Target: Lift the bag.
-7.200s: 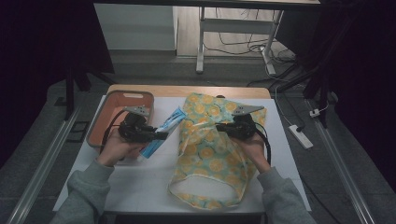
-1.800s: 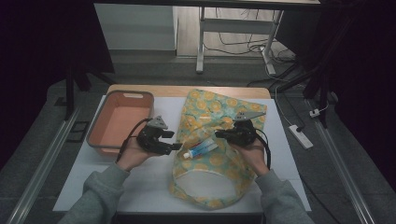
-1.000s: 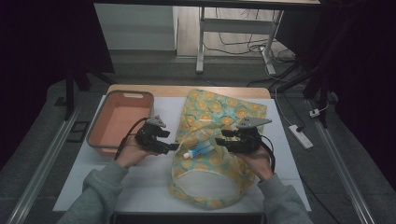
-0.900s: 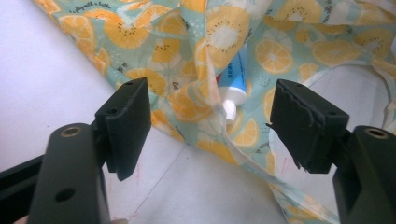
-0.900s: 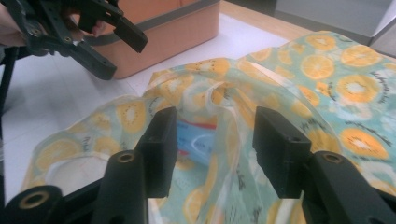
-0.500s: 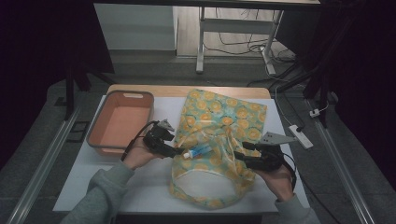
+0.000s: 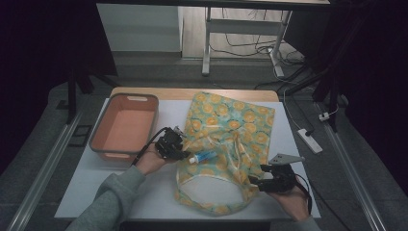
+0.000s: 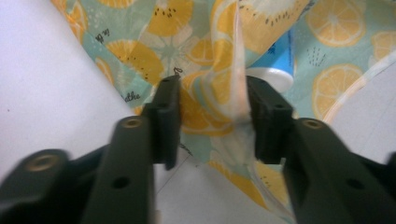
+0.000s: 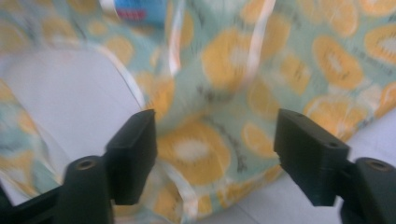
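Note:
A lemon-print drawstring bag (image 7: pixel 231 125) lies flat on the white table top, its mouth toward me. A blue and white toothpaste tube (image 7: pixel 204 156) rests on the cloth near the bag's left side. My left gripper (image 7: pixel 175 147) is at the bag's left edge. In the left gripper view (image 8: pixel 212 107) its jaws have just been closing and still stand apart, with a raised fold of bag cloth (image 8: pixel 140 56) between them and the tube (image 8: pixel 275 65) just beyond. My right gripper (image 7: pixel 254 182) sits at the bag's lower right edge, its jaws (image 9: pixel 215 135) just opened wide over loose cloth (image 9: pixel 233 60).
An orange bin (image 7: pixel 101 130) stands at the left of the table, close behind my left hand. A white power strip (image 7: pixel 310 139) lies on the floor off the table's right edge. Bare table top (image 7: pixel 159 192) lies between my forearms.
My right gripper has moved from the bag's middle down to its lower right edge and let go of the cloth. My left gripper has shifted slightly right onto the bag's left edge.

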The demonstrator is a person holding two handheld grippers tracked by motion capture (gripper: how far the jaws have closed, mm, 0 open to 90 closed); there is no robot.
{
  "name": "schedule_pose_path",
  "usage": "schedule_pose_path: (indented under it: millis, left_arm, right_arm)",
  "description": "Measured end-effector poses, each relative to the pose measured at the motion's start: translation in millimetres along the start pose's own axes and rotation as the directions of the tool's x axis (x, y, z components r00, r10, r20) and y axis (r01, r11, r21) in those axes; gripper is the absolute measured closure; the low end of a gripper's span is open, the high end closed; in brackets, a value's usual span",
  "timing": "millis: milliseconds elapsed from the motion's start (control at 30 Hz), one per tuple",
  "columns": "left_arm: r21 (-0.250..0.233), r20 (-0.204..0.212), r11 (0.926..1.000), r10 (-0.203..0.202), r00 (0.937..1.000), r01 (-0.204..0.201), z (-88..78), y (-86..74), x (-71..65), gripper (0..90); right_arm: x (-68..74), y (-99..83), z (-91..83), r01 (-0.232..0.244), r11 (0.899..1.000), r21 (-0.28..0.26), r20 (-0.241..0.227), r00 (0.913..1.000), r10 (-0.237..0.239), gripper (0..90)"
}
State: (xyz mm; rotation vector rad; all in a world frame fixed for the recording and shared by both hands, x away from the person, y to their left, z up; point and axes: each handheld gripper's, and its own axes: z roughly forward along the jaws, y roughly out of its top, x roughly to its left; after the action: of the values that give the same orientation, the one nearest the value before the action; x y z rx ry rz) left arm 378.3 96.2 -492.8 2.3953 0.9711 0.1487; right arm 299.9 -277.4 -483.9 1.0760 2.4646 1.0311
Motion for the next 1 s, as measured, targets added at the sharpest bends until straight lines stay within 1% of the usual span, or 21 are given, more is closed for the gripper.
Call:
schedule_pose_path:
  millis: [67, 100, 167, 200, 267, 333, 400, 433, 500, 533, 567, 600, 633, 667, 700, 733, 800, 833, 900, 1000]
  left_arm:
    - [0.013, 0.004, 0.9999, 0.002, 1.0, -0.002, 1.0, -0.9, 0.6, 72.6]
    - [0.019, 0.007, 0.9998, 0.001, 1.0, -0.001, 1.4, -1.2, 0.9, 77.1]
    - [0.023, 0.014, 0.9997, 0.001, 0.9999, -0.002, 1.7, -1.5, 1.6, 83.0]
    - [0.023, 0.017, 0.9997, 0.001, 0.9999, -0.001, 1.6, -1.6, 1.9, 85.3]
    - [0.02, 0.025, 0.9998, 0.001, 0.9997, -0.001, 0.4, -2.1, 3.0, 86.3]
    - [0.018, 0.031, 0.9998, 0.001, 0.9995, -0.002, -1.9, -3.0, 3.7, 86.7]
    - [0.008, 0.038, 1.0, -0.003, 0.9993, 0.003, -4.6, -4.0, 4.1, 86.8]
    - [0.005, 0.041, 1.0, -0.002, 0.9992, 0.001, -6.1, -4.3, 4.3, 86.9]
    - [-0.004, 0.048, 1.0, 0.002, 0.9988, -0.001, -8.8, -5.0, 4.1, 87.0]
    - [-0.006, 0.054, 1.0, 0.004, 0.9985, -0.003, -9.9, -5.3, 3.9, 87.1]
    - [-0.009, 0.059, 1.0, 0.004, 0.9983, -0.004, -10.9, -5.6, 3.5, 87.1]
    - [-0.009, 0.061, 0.9999, 0.009, 0.9981, -0.009, -11.9, -6.0, 3.2, 87.1]
    - [-0.011, 0.061, 0.9999, 0.01, 0.9981, -0.009, -12.6, -6.3, 2.9, 87.2]
    - [-0.013, 0.068, 0.9999, 0.011, 0.9977, -0.01, -13.9, -6.9, 2.7, 87.2]
    - [-0.017, 0.072, 0.9998, 0.01, 0.9973, -0.009, -15.1, -7.5, 2.3, 87.3]
    - [-0.02, 0.077, 0.9998, 0.011, 0.9969, -0.009, -16.6, -8.2, 2.3, 87.3]
    - [-0.029, 0.089, 0.9995, 0.013, 0.9959, -0.01, -20.6, -10.0, 2.0, 87.4]
    - [-0.035, 0.093, 0.9993, 0.014, 0.9955, -0.01, -22.9, -11.0, 1.6, 87.4]
    - [-0.047, 0.097, 0.9988, 0.016, 0.9951, -0.011, -28.0, -13.4, 1.0, 87.4]
    - [-0.058, 0.107, 0.9982, 0.02, 0.994, -0.014, -34.2, -16.9, 0.3, 87.5]
  right_arm:
    - [0.5, -3.9, 4.5, 0.018, 0.999, 0.046, 0.009, 0.9998, -0.019, 25.1]
    - [-0.1, -6.1, 5.9, 0.01, 0.998, 0.063, 0.006, 0.9999, -0.01, 24.6]
    - [-1.4, -11.3, 7.7, -0.004, 0.997, 0.076, 0.003, 1.0, 0.004, 23.9]
    - [-1.9, -13.9, 8.6, -0.005, 0.996, 0.084, 0.004, 1.0, 0.005, 23.6]
    - [-1.4, -17.6, 10.1, 0.0, 0.995, 0.102, 0.004, 1.0, 0.0, 23.3]
    - [-0.4, -19.7, 12.0, 0.009, 0.993, 0.115, 0.019, 0.9998, -0.011, 24.6]
    - [0.3, -20.9, 14.6, 0.027, 0.993, 0.119, 0.031, 0.9991, -0.031, 30.8]
    - [0.5, -21.1, 15.8, 0.029, 0.992, 0.122, 0.029, 0.9991, -0.032, 35.7]
    - [1.2, -20.7, 17.9, 0.028, 0.991, 0.132, 0.048, 0.9983, -0.035, 46.0]
    - [1.1, -20.2, 18.1, 0.036, 0.991, 0.131, 0.064, 0.997, -0.045, 52.4]
    - [0.4, -19.6, 17.7, 0.032, 0.991, 0.131, 0.075, 0.9963, -0.042, 61.5]
    - [-1.3, -19.2, 17.1, 0.018, 0.992, 0.128, 0.074, 0.9969, -0.028, 71.3]
    - [-3.1, -19.1, 16.7, 0.007, 0.992, 0.123, 0.063, 0.9979, -0.015, 77.8]
    - [-4.2, -19.1, 16.4, 0.004, 0.993, 0.122, 0.056, 0.9984, -0.011, 82.8]
    - [-5.1, -18.7, 15.8, 0.008, 0.993, 0.116, 0.054, 0.9984, -0.014, 85.0]
    - [-5.1, -17.8, 14.6, 0.011, 0.994, 0.106, 0.052, 0.9985, -0.016, 86.7]
    - [-4.7, -14.8, 10.4, 0.023, 0.997, 0.071, 0.042, 0.9988, -0.026, 87.8]
    - [-3.9, -12.7, 7.1, 0.024, 0.998, 0.055, 0.045, 0.9986, -0.027, 88.2]
    - [-3.6, -8.5, -0.5, 0.026, 1.0, -0.001, 0.039, 0.9989, -0.026, 88.6]
    - [-3.3, -2.8, -12.0, 0.017, 0.997, -0.074, 0.031, 0.9994, -0.014, 88.9]
